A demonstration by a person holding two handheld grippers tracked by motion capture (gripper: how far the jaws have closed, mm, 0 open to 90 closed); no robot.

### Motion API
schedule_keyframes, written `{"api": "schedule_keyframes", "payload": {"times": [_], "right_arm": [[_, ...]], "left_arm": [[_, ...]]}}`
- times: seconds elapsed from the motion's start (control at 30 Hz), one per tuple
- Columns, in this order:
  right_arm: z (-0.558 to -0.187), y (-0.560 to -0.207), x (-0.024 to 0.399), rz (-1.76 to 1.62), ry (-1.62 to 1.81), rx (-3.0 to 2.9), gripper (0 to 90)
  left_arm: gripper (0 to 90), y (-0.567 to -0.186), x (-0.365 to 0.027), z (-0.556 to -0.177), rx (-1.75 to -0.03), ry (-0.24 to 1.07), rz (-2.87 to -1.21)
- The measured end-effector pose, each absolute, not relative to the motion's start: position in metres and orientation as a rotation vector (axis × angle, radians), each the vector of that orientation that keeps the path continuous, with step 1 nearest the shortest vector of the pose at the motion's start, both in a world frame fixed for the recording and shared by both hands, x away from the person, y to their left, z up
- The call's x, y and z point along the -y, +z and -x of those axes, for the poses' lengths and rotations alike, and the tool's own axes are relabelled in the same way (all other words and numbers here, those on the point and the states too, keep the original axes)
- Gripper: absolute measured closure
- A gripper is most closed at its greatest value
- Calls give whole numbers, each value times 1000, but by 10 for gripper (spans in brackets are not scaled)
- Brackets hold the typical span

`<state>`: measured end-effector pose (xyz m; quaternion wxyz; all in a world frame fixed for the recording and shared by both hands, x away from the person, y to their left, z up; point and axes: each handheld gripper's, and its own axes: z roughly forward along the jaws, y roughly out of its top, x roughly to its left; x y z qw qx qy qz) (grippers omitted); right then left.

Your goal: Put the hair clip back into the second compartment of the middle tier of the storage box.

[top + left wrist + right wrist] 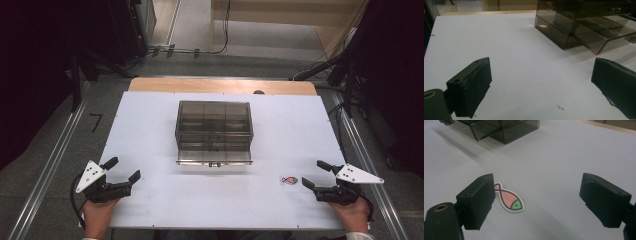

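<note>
A smoky transparent drawer box (214, 127) stands in the middle of the white table (150, 120), with its lower drawer (214, 157) pulled out toward me. In the left gripper view the drawer box (584, 22) is at the upper right, its drawer (609, 32) divided into compartments. A small pink-and-green fish sticker (289, 180) lies flat at the front right. My right gripper (316, 174) stands open just right of it; in its own view the fish sticker (509, 201) lies beside the left jaw. My left gripper (122, 169) is open at the front left, nothing between its jaws.
The table's front edge (220, 226) runs just before both hands. A wooden strip (222, 86) borders the far side. Floor rails (50, 165) and dark stands flank the table. Bare white surface lies between the grippers and the box.
</note>
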<state>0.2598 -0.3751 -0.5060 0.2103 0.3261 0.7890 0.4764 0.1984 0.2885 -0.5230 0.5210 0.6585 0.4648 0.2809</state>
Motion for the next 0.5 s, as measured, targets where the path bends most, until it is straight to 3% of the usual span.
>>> {"api": "schedule_keyframes", "payload": {"times": [0.5], "right_arm": [[-258,-507,366,-841,1311,-2251,194]], "left_arm": [[33,-523,-289,-199,-1114,673,-1578]]}}
